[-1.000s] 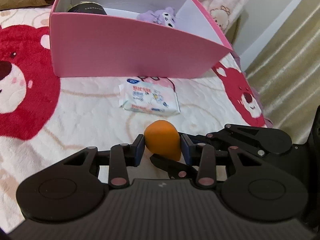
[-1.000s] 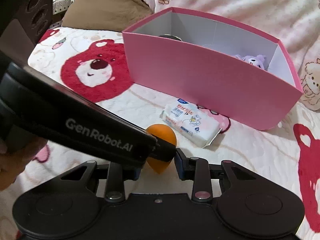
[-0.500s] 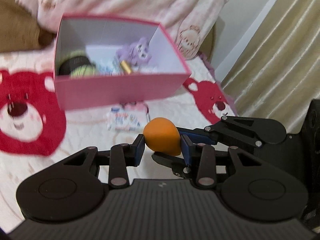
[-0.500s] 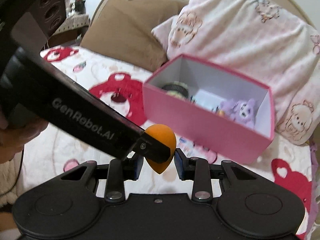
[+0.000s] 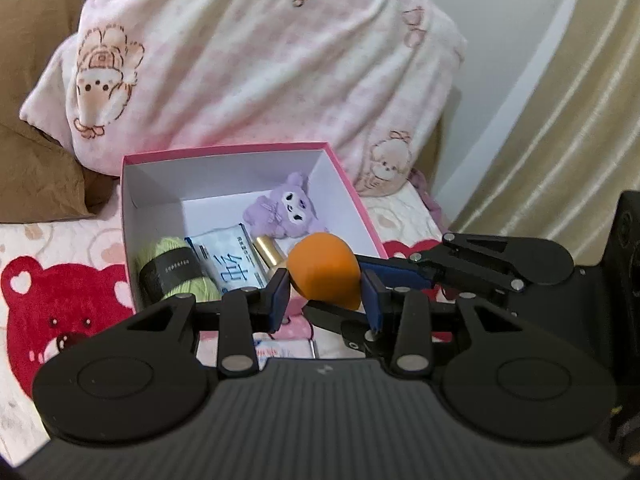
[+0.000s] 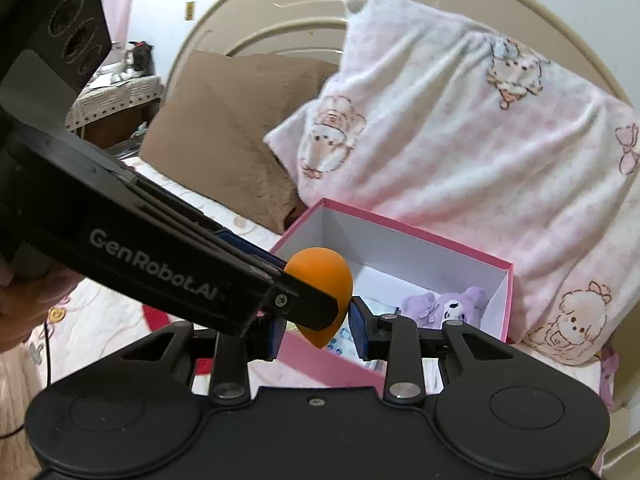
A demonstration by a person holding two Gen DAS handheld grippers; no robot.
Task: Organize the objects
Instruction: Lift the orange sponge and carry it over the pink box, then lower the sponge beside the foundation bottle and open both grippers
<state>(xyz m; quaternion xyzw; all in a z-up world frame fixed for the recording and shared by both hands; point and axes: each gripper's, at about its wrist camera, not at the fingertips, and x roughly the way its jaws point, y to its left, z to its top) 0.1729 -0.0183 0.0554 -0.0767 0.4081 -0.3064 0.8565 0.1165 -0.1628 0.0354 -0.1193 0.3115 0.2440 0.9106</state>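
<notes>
Both my hand-held grippers, left (image 5: 324,294) and right (image 6: 314,326), clamp the same orange sponge (image 5: 323,275), in the air just above the pink box (image 5: 360,208) rim.

"GenRobot.AI" stands in pale letters along the side of the left claw (image 6: 320,300). The tissue packet (image 5: 228,260) in the pink box (image 5: 360,208) bears a large blue character, 纸; its smaller print is unreadable.
</notes>
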